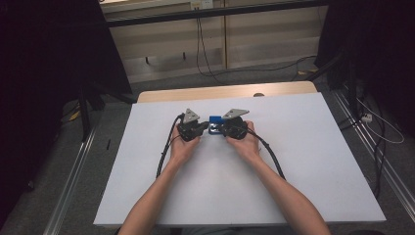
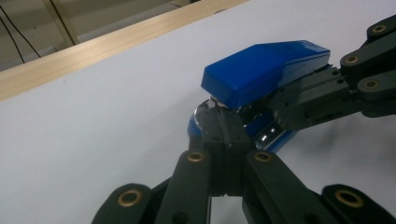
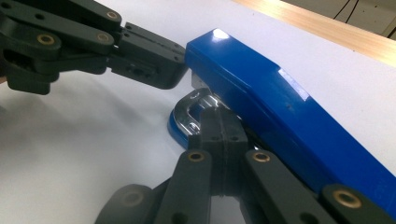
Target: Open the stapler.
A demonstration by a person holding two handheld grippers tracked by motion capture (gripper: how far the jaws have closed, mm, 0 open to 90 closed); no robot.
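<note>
A blue stapler (image 1: 214,120) lies on the white table top (image 1: 293,171), between my two grippers. In the left gripper view its blue cover (image 2: 266,70) is raised off the base. My left gripper (image 2: 225,122) is shut, its tips against the shiny metal plate at the stapler's front end. From the right, my right gripper (image 2: 282,109) reaches in under the cover. In the right gripper view that gripper (image 3: 219,119) is shut, tips at the metal plate (image 3: 194,105) below the cover (image 3: 280,112). The left gripper (image 3: 177,63) touches the cover's front end.
A wooden strip (image 1: 225,91) runs along the table's far edge. Each gripper trails a black cable (image 1: 164,156) over the table toward the near side. Dark stands and floor cables (image 1: 377,132) flank the table.
</note>
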